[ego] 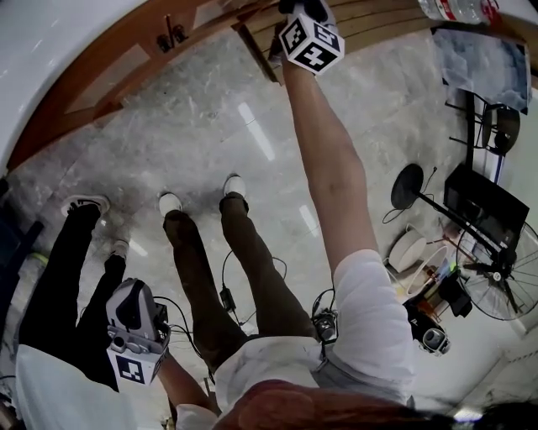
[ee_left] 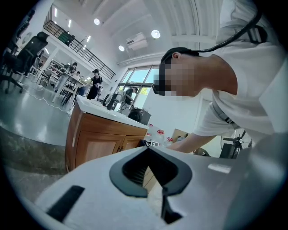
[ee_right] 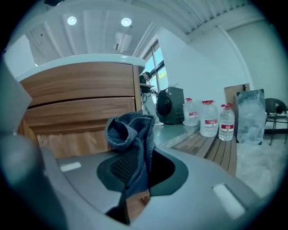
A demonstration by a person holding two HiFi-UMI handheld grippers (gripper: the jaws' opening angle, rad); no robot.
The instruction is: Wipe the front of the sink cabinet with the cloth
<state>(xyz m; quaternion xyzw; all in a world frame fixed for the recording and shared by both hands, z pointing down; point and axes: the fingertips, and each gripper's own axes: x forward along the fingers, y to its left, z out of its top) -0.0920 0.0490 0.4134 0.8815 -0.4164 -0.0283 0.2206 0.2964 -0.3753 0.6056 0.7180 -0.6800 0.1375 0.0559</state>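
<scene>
Right gripper (ee_right: 137, 155) pinching one crumpled blue knitted cloth (ee_right: 129, 130) | left gripper (ee_left: 150, 152) jaws pressed together | one brown wood-grain sink cabinet (ee_right: 81, 94) | three clear plastic bottles (ee_right: 209, 117)

Your right arm reaches far forward, carrying the right tool (ego: 304, 12) up to the wooden sink cabinet (ego: 126, 59) at the top edge. The dark bit at its tip may be the cloth (ego: 313, 7). Your left tool (ego: 131, 309) hangs low at your left, above the marble floor (ego: 210, 126). A fan (ego: 504, 277) stands on your right.
</scene>
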